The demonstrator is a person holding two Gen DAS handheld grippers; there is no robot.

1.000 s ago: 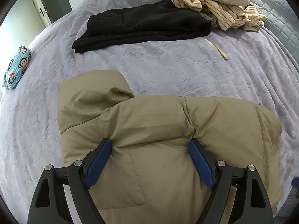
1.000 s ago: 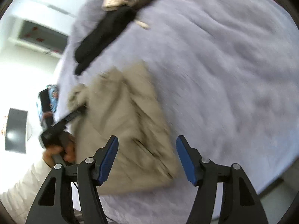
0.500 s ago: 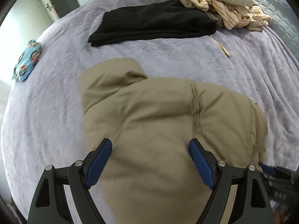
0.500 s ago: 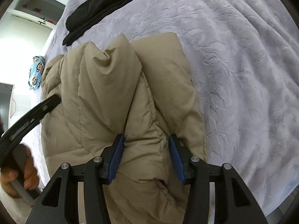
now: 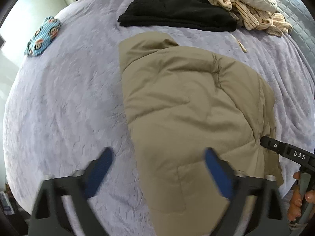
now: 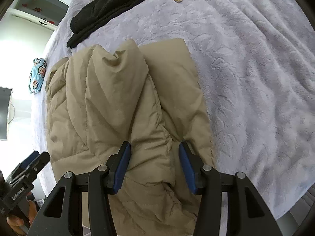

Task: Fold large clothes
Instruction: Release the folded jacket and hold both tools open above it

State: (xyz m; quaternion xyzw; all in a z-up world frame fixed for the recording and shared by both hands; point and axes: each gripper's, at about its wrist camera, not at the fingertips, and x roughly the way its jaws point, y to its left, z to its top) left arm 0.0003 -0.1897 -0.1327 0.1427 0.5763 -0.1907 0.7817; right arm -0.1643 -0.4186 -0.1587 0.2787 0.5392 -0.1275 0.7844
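Left gripper (image 5: 158, 169): jaws have just been opening and stand wide, clear above the jacket's left edge, clamping nothing. Right gripper (image 6: 154, 164): jaws half closed, pinching a puffy fold of the tan jacket (image 6: 118, 102). The jacket lies folded on the lilac bedspread (image 6: 246, 68). Black garment (image 5: 177, 11) at twelve o'clock beyond it; cartoon-print pouch (image 5: 42, 36) at ten o'clock.

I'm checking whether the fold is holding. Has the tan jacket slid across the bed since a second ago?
Cannot tell. In the left wrist view the tan jacket now sits nearer the black garment, but both have shifted in frame, so the camera moved.
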